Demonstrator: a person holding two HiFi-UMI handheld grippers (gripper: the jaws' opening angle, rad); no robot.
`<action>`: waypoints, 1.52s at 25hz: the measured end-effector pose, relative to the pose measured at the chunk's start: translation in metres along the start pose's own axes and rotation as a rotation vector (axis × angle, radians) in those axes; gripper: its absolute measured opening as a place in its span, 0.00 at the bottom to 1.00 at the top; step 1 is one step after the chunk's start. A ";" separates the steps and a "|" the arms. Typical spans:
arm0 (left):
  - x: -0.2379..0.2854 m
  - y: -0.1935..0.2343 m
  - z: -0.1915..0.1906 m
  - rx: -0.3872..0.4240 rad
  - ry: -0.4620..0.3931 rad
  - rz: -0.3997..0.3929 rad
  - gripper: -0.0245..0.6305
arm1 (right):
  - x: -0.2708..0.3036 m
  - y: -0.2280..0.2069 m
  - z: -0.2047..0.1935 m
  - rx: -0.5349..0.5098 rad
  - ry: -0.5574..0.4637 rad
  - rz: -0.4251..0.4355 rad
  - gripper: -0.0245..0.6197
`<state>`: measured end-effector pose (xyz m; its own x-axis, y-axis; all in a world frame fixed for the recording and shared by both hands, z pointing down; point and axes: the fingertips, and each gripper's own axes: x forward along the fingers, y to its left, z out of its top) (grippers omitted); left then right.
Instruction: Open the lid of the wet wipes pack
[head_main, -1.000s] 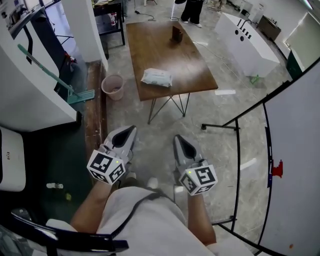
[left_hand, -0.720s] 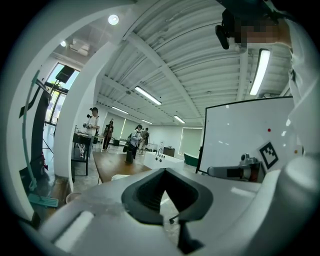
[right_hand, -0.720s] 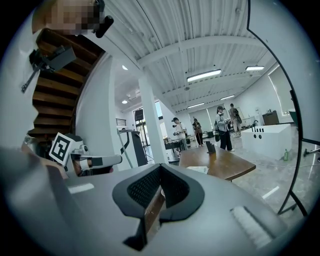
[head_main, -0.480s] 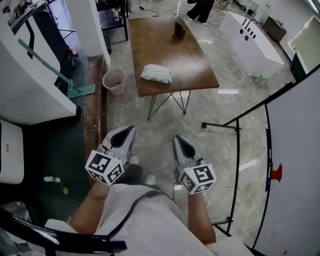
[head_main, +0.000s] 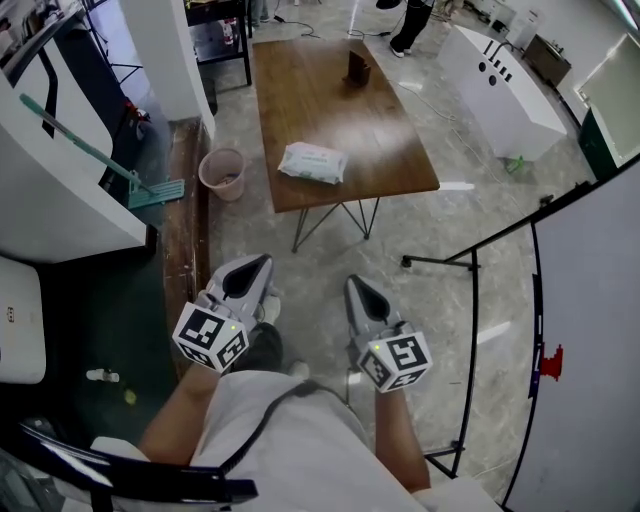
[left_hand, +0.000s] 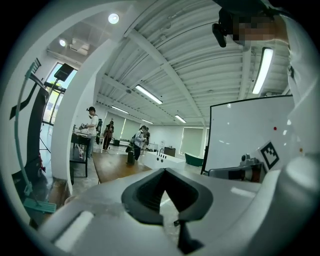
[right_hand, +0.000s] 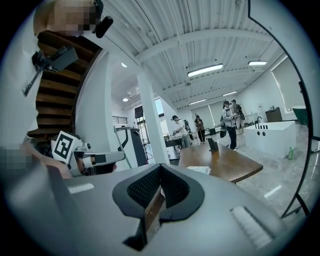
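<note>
The left tool (head_main: 264, 260) and the right tool (head_main: 353, 282) are held side by side over the floor, each with its jaws pressed together on nothing. Well ahead of both tips, the wet wipes pack (head_main: 313, 162) lies flat near the closer end of a wooden worktop (head_main: 345, 105), untouched. A pink bin (head_main: 224, 174) stands on the floor ahead of the left tool, beside the worktop.

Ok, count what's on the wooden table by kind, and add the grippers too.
wet wipes pack: 1
dark upright object: 1
grippers: 2, the left gripper and the right gripper
Total: 4
</note>
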<state>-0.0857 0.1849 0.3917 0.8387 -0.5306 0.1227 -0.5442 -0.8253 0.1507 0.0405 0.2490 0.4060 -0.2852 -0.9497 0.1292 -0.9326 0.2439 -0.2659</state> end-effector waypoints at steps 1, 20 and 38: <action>0.007 0.007 0.001 0.000 0.003 -0.004 0.05 | 0.008 -0.004 0.001 -0.002 0.005 -0.005 0.05; 0.126 0.124 0.048 0.034 0.036 -0.184 0.05 | 0.160 -0.048 0.046 -0.057 0.051 -0.110 0.05; 0.174 0.194 0.046 -0.017 0.058 -0.313 0.05 | 0.239 -0.062 0.051 -0.041 0.073 -0.196 0.05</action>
<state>-0.0448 -0.0763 0.3974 0.9630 -0.2395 0.1237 -0.2610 -0.9431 0.2059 0.0414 -0.0036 0.4048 -0.1113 -0.9633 0.2443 -0.9797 0.0651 -0.1898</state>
